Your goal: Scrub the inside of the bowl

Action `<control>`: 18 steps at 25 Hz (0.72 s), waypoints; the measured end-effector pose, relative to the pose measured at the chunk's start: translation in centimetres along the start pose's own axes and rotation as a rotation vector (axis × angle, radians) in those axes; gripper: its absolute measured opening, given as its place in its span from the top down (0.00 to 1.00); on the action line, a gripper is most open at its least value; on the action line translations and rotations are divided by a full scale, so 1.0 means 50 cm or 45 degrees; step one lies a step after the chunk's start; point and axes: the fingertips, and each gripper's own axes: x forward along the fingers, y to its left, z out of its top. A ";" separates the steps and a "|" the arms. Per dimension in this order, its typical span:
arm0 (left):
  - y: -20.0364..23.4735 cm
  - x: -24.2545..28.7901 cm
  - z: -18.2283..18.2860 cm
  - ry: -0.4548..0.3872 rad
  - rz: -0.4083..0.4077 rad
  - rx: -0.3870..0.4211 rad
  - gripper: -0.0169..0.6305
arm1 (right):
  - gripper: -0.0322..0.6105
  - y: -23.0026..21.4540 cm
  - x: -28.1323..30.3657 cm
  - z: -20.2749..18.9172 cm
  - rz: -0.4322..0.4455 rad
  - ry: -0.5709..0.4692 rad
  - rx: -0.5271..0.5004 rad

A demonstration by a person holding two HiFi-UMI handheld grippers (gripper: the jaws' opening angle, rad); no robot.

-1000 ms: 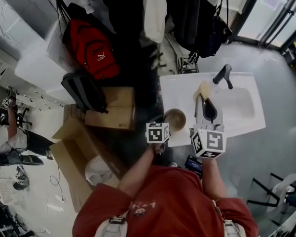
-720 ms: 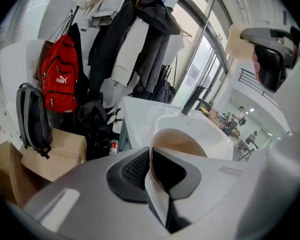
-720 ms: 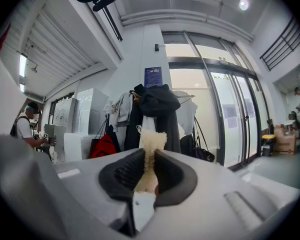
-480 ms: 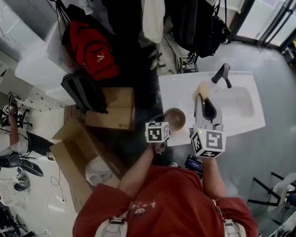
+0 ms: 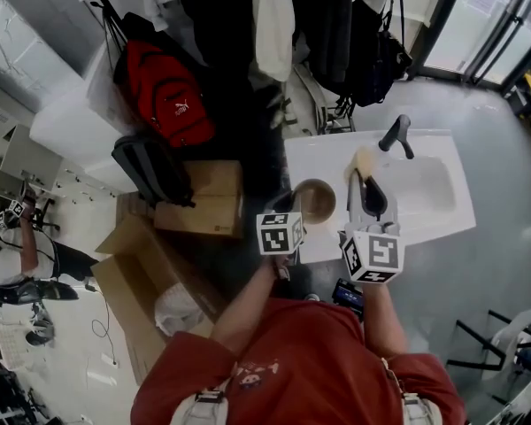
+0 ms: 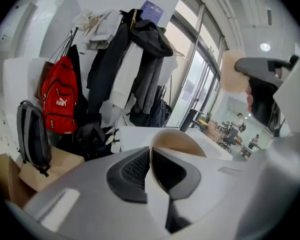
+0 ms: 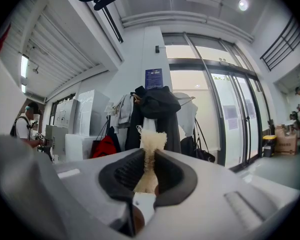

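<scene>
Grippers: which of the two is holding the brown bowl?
The left gripper, its jaws shut on the rim of the bowl. The right gripper is clamped on a pale scrubber instead.

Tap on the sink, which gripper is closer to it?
Right. The right gripper, holding a sponge, is just below the tap in the head view; the left gripper is farther left, clamped on the bowl.
</scene>
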 end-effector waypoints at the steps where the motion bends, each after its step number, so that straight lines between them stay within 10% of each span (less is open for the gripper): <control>1: -0.004 -0.006 0.016 -0.029 0.001 0.011 0.93 | 0.87 0.000 -0.002 0.001 0.000 -0.003 0.000; 18: -0.055 -0.162 0.275 -0.557 0.068 0.186 0.93 | 0.87 0.013 -0.019 0.029 0.003 -0.046 -0.007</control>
